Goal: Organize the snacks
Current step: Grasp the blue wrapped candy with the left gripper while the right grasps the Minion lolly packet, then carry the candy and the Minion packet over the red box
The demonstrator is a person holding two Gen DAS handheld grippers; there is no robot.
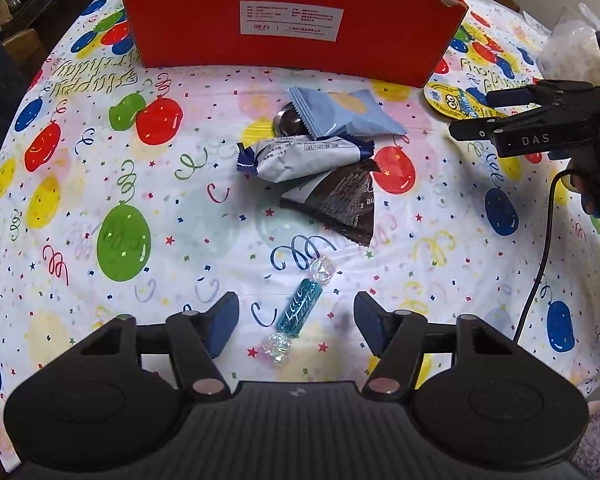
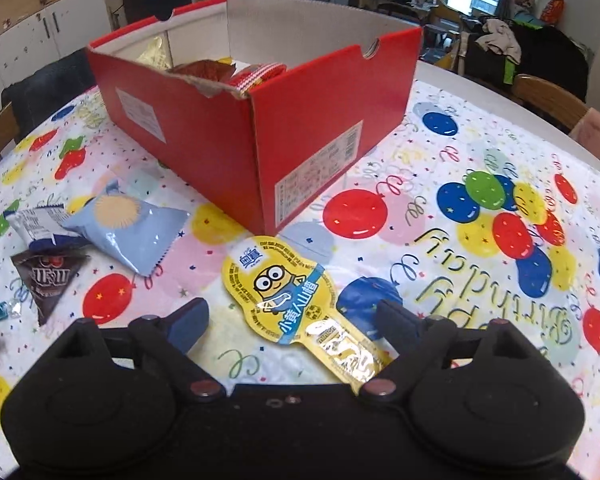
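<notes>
1. Currently, the blue candy (image 1: 300, 307) is positioned on the desk (image 1: 100, 160) between the spread, empty pads of the left claw (image 1: 296, 320), its long axis running roughly along the fingers.
2. The yellow lollipop packet (image 2: 296, 300) is bracketed by the open right claw (image 2: 292, 326), near the red box (image 2: 260, 120).

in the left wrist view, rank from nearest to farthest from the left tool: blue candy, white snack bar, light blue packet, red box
1. Blue candy: on the tablecloth between the left tool's open fingers.
2. White snack bar: mid-table, in the snack pile.
3. Light blue packet: just behind the bar, overlapping the pile.
4. Red box: at the far edge.
</notes>
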